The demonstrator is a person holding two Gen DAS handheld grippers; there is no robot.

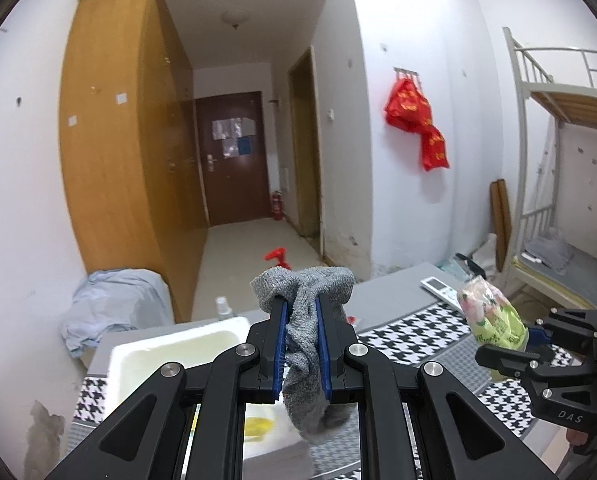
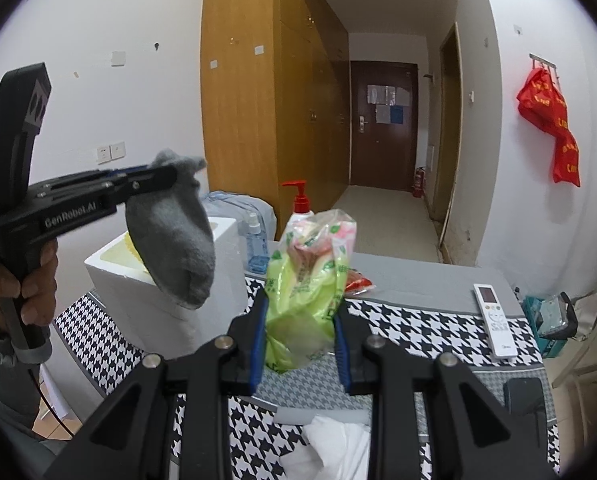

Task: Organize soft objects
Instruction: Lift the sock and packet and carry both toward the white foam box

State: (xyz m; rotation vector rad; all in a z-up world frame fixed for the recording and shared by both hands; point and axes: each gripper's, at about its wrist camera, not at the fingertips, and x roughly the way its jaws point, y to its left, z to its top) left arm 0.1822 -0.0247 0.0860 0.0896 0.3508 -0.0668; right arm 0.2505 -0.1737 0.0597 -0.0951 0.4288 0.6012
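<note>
On the far left of the right wrist view, a hand [image 2: 26, 276] grips the handle of the left gripper [image 2: 166, 174], whose jaws pinch a grey sock [image 2: 174, 236] by its upper end. The sock hangs limp with its long axis nearly straight down, toe lowest, in the air in front of the white foam box [image 2: 110, 276]. From the left wrist view the same sock [image 1: 304, 340] is squeezed between the blue pads [image 1: 282, 344], its cuff bunched above the fingertips and its toe dangling below them, and the open foam box [image 1: 170, 344] lies just ahead and to the left of the jaws, lower than the sock. That is the relation the coming move seems to turn on: the box opening sits forward-left and below the hanging toe, so the left hand is plainly the nearer one to it. Further right, the right gripper [image 2: 300, 328] has its jaws closed on a soft green plastic packet [image 2: 310, 276], which stands upright between them, lifted above the checked tablecloth [image 2: 418, 332]. The box is off to that gripper's left, beyond the sock, so it appears the farther of the two. Right again, a white remote control [image 2: 494, 320] lies flat on the cloth, well apart from both grippers.
</note>
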